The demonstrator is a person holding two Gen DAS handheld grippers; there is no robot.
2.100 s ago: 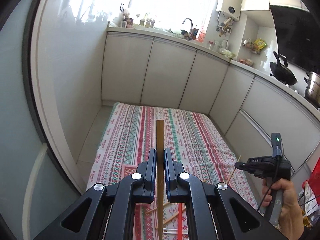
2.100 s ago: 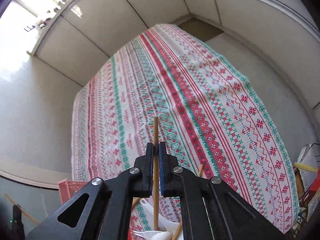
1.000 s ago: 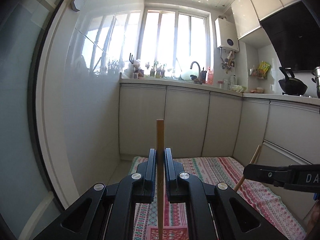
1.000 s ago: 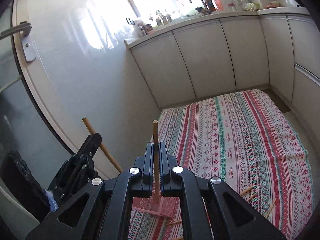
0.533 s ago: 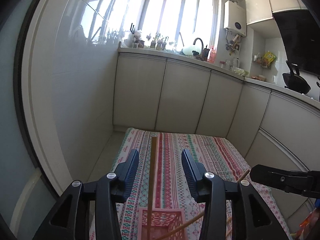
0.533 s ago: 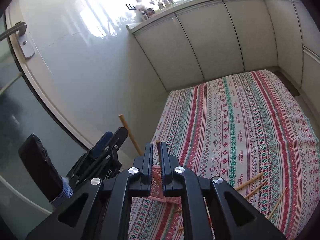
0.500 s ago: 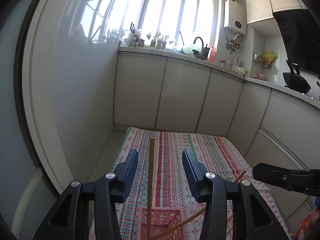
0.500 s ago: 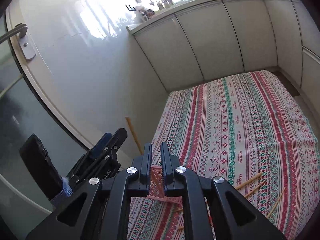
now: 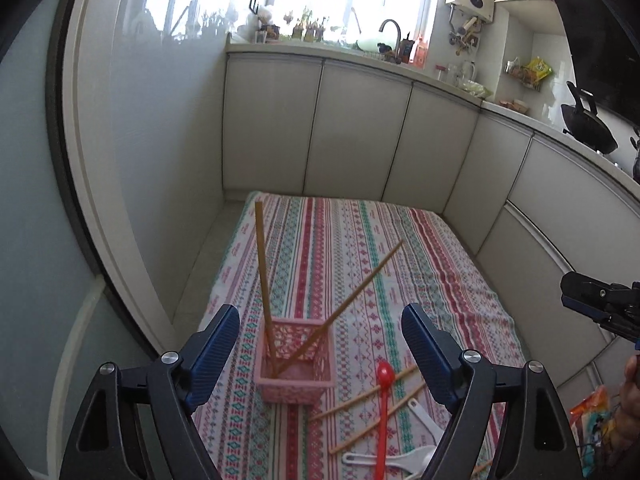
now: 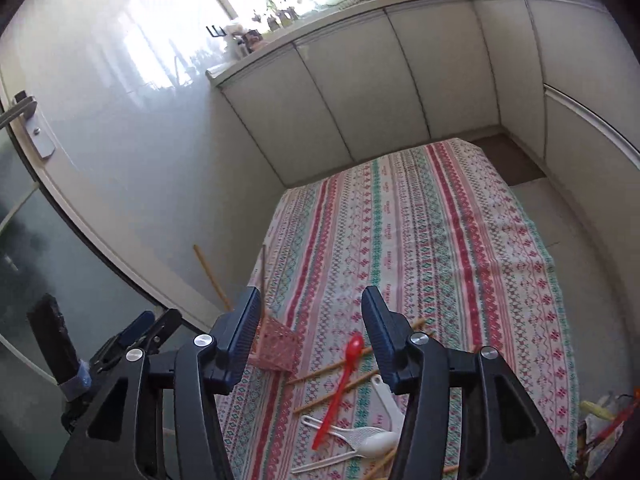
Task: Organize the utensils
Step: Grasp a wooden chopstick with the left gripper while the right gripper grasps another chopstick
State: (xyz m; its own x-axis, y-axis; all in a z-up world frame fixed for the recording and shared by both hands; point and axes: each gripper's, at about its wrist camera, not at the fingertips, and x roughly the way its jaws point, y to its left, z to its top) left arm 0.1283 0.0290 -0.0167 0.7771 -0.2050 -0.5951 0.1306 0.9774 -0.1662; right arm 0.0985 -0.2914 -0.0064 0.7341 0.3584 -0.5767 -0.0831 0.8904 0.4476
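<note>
1. The left gripper is above the pink basket, and its fingers are far apart and opening further. Nothing is between them; they hold nothing.

2. The right gripper is to the right of the basket, above the loose utensils. Its fingers are about half open and also opening, and they are empty.

3. Two chopsticks stand in the basket. The steep chopstick leans to the left wall, and the slanted chopstick leans far to the right. I think they lean because the basket is low and each long stick rests only on its rim.

4. The basket stands on the striped cloth, near its left edge and close to the utensils, probably so that each carry is short.

5. The other utensils lie in a loose pile on the cloth, to the right of the basket and not yet sorted.

6. In this pile I count one red spoon, which lies across several chopsticks.

7. I see at least three white plastic utensils, one of them with slots. They overlap and the gripper hides part of them, so the count is not sure.

8. At least three loose chopsticks show in the left view; more may be hidden.
</note>
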